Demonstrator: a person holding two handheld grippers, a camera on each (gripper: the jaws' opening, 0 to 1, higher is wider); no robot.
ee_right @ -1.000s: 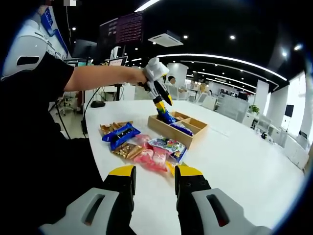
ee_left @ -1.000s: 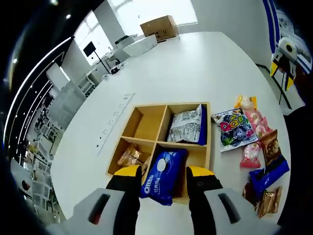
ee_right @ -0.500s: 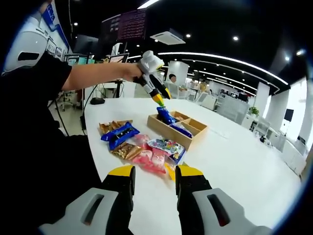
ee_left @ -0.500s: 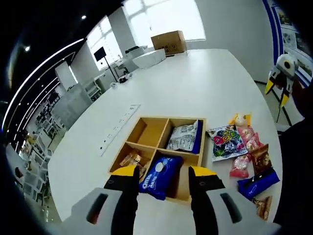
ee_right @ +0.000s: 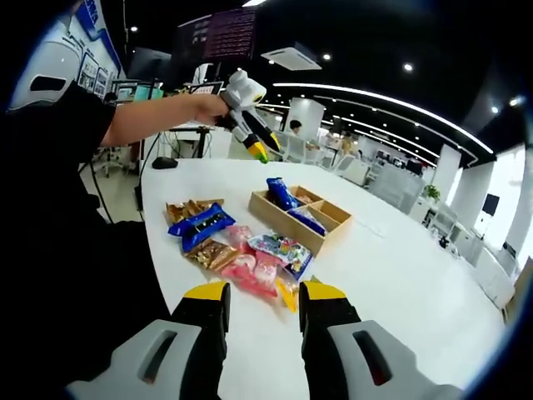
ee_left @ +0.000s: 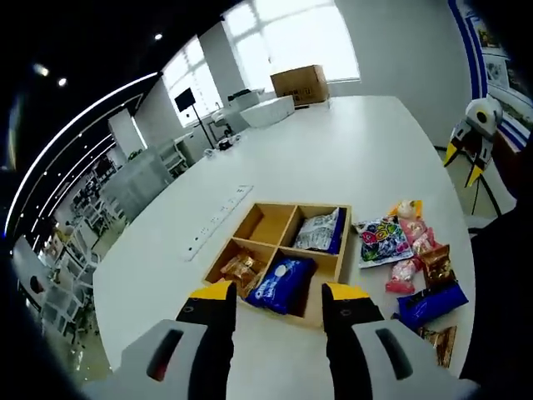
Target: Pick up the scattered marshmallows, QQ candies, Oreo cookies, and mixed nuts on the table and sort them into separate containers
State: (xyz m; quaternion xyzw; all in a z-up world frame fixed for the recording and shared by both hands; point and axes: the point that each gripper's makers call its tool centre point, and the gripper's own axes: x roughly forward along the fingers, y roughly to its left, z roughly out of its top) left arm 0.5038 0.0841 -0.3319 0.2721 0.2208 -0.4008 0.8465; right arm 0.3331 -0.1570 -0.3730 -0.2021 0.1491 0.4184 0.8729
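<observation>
A wooden four-part tray sits on the white table. A blue Oreo pack lies in its near right part, a brown nut pack in the near left, and a silver-blue pack in the far right. My left gripper hangs open and empty high above the tray, and the right gripper view has it in a hand. To the tray's right lie a QQ candy pack, pink marshmallow packs, another Oreo pack and nut packs. My right gripper is open near that pile.
The person's dark sleeve and arm reach over the table's left side in the right gripper view. A cardboard box stands at the table's far end. A strip of sockets lies left of the tray. Wide bare tabletop lies beyond the tray.
The left gripper has let go of the Oreo pack, which now lies in the tray's near right part. That gripper has risen and drawn back. The right gripper has barely moved.
</observation>
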